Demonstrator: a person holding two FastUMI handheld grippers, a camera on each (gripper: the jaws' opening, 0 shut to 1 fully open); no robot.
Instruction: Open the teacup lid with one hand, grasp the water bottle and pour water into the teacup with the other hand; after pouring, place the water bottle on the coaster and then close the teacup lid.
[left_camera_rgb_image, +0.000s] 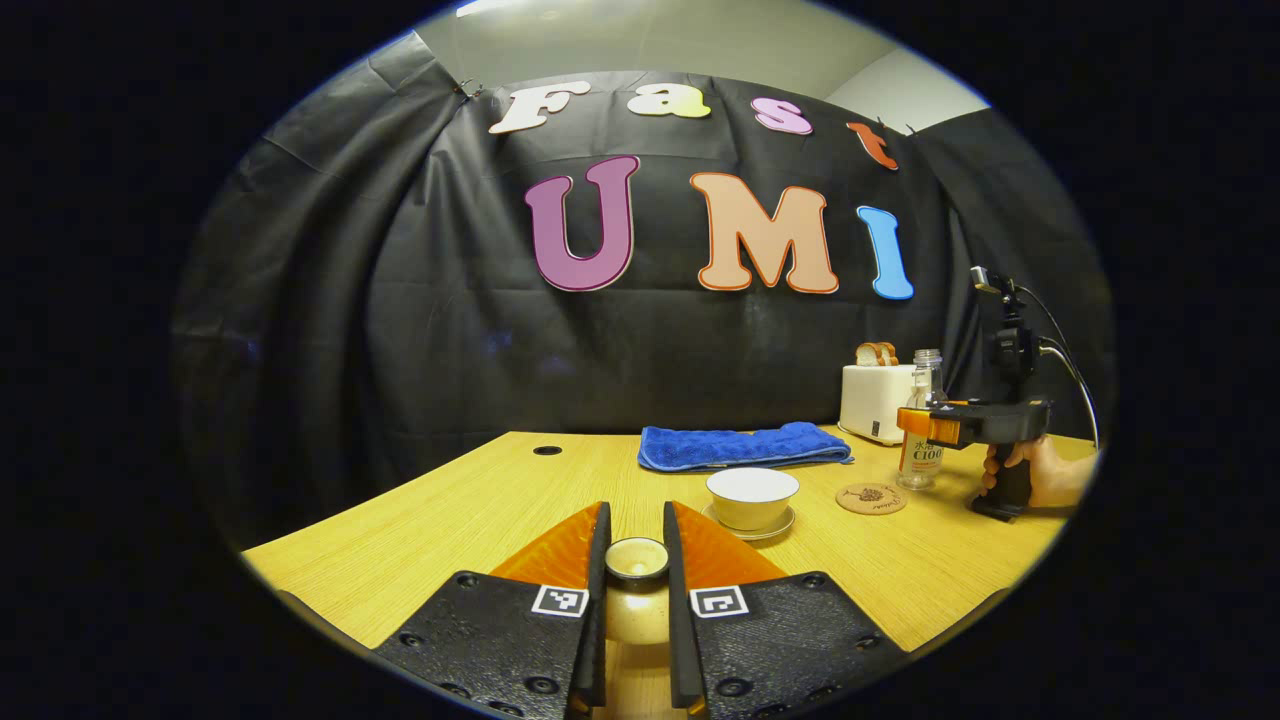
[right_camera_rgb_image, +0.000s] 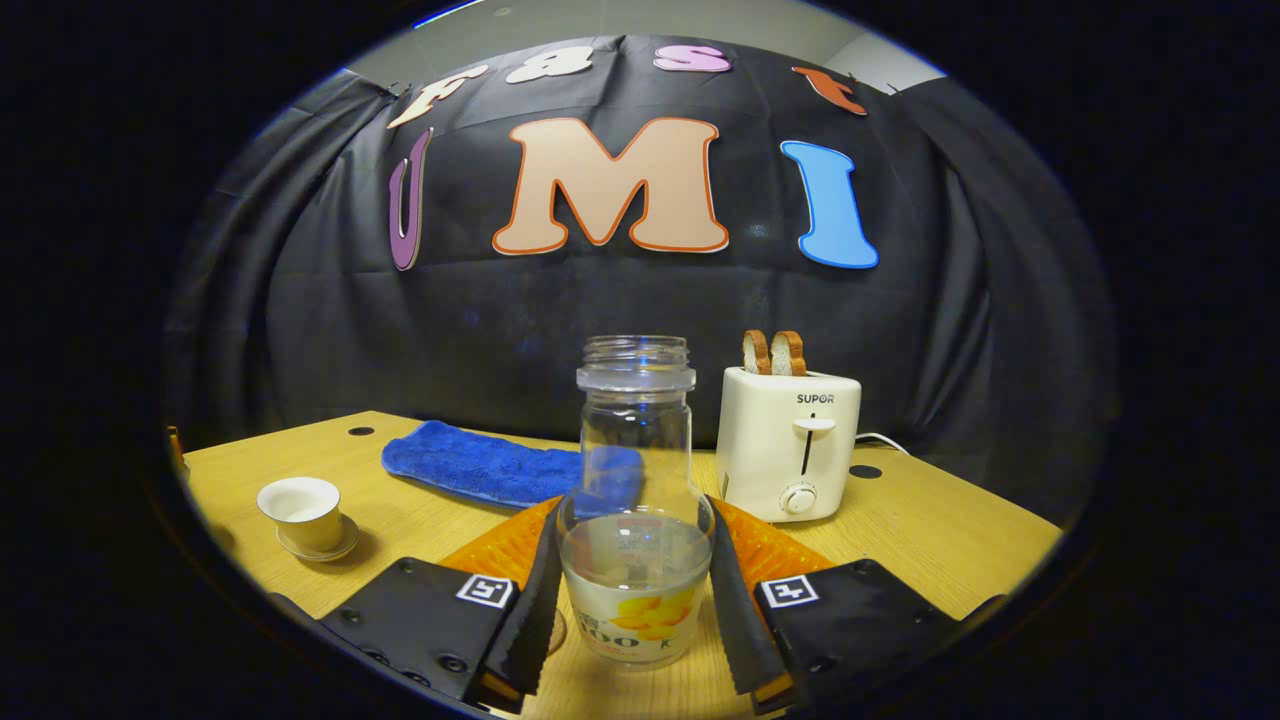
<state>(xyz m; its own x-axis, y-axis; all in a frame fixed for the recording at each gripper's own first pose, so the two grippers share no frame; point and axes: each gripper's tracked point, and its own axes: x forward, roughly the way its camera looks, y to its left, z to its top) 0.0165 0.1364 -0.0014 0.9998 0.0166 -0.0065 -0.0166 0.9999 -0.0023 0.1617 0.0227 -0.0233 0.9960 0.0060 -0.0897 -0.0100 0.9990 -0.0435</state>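
My left gripper (left_camera_rgb_image: 636, 512) is shut on the teacup lid (left_camera_rgb_image: 637, 560), held low over the near table with its round knob between the fingers. The white teacup (left_camera_rgb_image: 752, 495) stands uncovered on its saucer just beyond and to the right, and shows at the far left as the teacup (right_camera_rgb_image: 300, 512) in the right gripper view. The clear water bottle (right_camera_rgb_image: 635, 560), capless and partly filled, sits between the fingers of my right gripper (right_camera_rgb_image: 634, 505), which press on both its sides. In the left gripper view the bottle (left_camera_rgb_image: 922, 420) stands beside the round cork coaster (left_camera_rgb_image: 871, 498), with the right gripper (left_camera_rgb_image: 925, 427) and a hand (left_camera_rgb_image: 1045, 470) on it.
A folded blue towel (left_camera_rgb_image: 745, 445) lies behind the teacup. A white toaster (right_camera_rgb_image: 790, 445) with two bread slices stands at the back right, close behind the bottle. The wooden table (left_camera_rgb_image: 480, 510) has cable holes near its far edge.
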